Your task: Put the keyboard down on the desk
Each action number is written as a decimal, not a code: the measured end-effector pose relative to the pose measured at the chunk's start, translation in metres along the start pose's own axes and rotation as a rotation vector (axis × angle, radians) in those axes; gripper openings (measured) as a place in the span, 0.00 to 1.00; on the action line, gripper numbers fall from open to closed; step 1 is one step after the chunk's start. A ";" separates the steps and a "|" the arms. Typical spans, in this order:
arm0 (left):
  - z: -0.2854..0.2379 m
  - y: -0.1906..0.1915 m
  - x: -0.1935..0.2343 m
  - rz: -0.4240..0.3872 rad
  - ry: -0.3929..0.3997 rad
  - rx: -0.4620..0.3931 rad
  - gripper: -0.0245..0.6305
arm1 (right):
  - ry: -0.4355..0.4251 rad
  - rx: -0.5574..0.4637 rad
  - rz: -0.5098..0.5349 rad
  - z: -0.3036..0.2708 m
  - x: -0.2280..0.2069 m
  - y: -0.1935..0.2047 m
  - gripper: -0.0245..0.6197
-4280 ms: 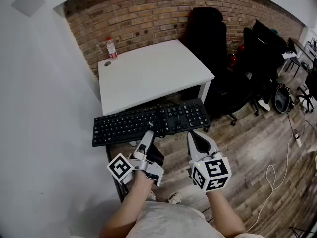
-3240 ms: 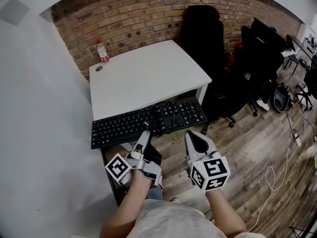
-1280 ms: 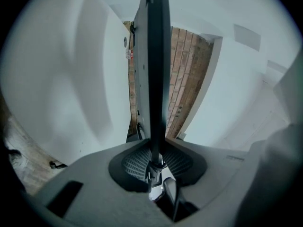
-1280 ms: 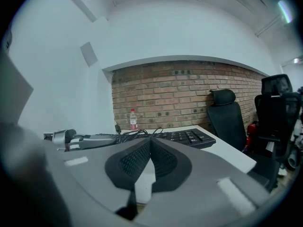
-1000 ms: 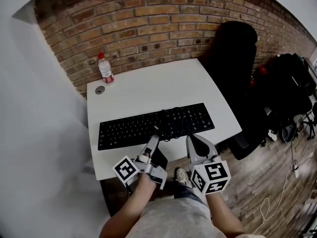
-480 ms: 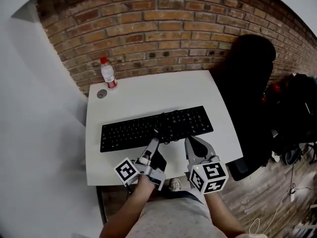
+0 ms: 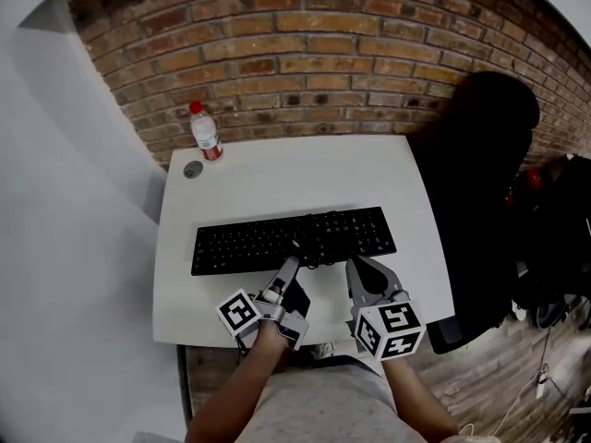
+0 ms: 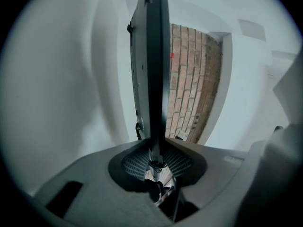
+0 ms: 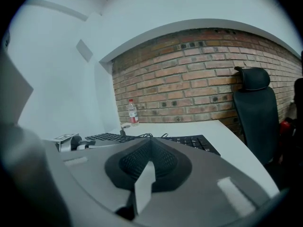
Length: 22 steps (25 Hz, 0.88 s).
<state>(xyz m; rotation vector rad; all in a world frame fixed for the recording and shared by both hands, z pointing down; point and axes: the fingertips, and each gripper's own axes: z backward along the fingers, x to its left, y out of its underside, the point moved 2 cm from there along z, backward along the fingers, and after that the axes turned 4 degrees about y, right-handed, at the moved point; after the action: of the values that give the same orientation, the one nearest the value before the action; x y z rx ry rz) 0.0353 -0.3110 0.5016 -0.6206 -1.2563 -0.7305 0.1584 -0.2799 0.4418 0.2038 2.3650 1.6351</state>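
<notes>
The black keyboard lies level and crosswise over the white desk, with its cable bunched on the keys. My left gripper is shut on the keyboard's near edge at its middle. In the left gripper view the keyboard runs edge-on out of the closed pads, with a gap to the desk beside it. My right gripper sits at the near edge further right. Its jaws meet with nothing seen between them, and the keyboard lies just beyond.
A water bottle and a round cable hole sit at the desk's far left corner by the brick wall. A black chair stands to the desk's right. A white wall runs along the left.
Both grippers have carried the keyboard forward from off the desk's near edge to over its middle. The keyboard has come lower, and the left grip has not changed.
</notes>
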 end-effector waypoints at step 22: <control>-0.017 -0.008 0.059 0.005 -0.108 -0.041 0.17 | -0.126 0.080 0.002 -0.049 -0.023 0.021 0.05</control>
<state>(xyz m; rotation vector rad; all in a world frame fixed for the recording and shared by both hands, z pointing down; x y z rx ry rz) 0.0478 -0.3377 0.5561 -0.7043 -1.3412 -0.7275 0.1655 -0.3224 0.4804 0.3155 2.3374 1.4836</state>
